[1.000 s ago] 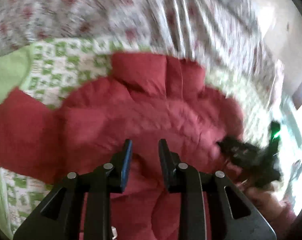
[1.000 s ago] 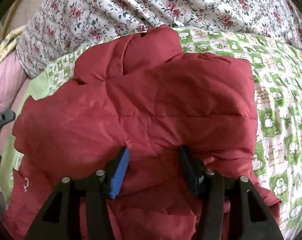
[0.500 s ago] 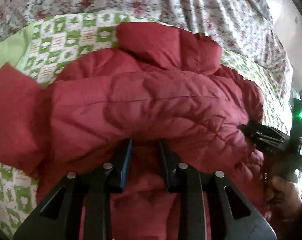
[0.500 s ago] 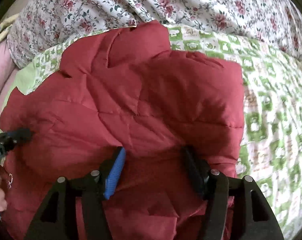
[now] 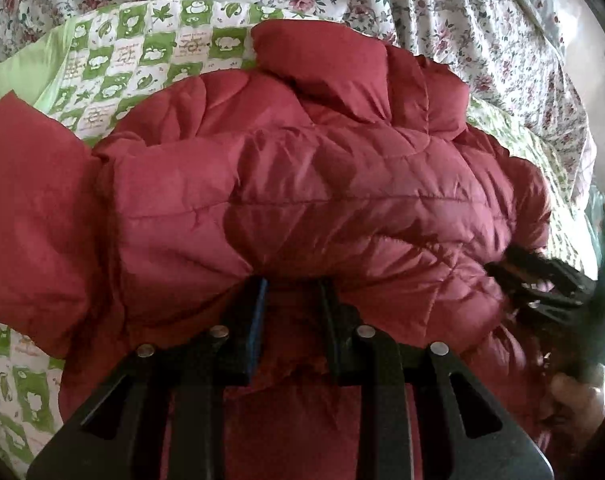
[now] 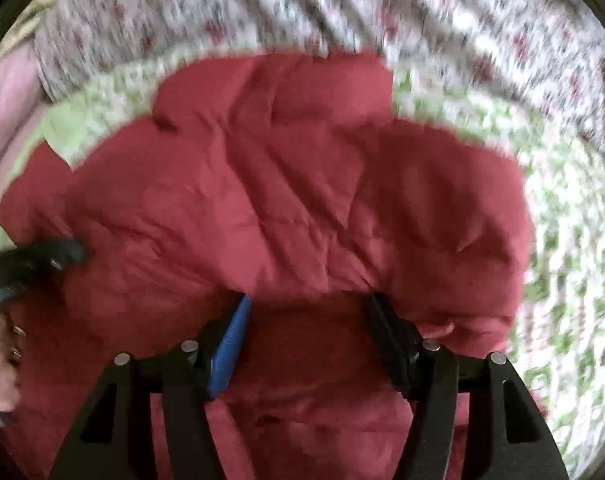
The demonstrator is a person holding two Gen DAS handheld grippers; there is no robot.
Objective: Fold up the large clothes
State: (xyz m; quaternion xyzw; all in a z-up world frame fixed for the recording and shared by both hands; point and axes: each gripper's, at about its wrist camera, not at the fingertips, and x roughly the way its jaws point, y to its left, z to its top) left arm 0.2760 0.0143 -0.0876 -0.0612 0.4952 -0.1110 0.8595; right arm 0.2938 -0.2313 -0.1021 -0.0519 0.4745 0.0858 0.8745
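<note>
The left gripper pinches a fold of the red puffy jacket; the right gripper has just been opening, its 2 jaws spread with padding between. The slick bulk could spring back unfolded. It lies on a green checked quilt, floral bedding beyond.

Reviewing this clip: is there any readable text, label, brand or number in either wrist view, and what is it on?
None can be read.
Green-and-white quilt: some squares carry small lettering-like marks, too small and blurred to read.
Red puffer jacket: no label or logo visible.
Floral sheet: pattern only.
Right wrist view: motion-blurred, nothing legible.
</note>
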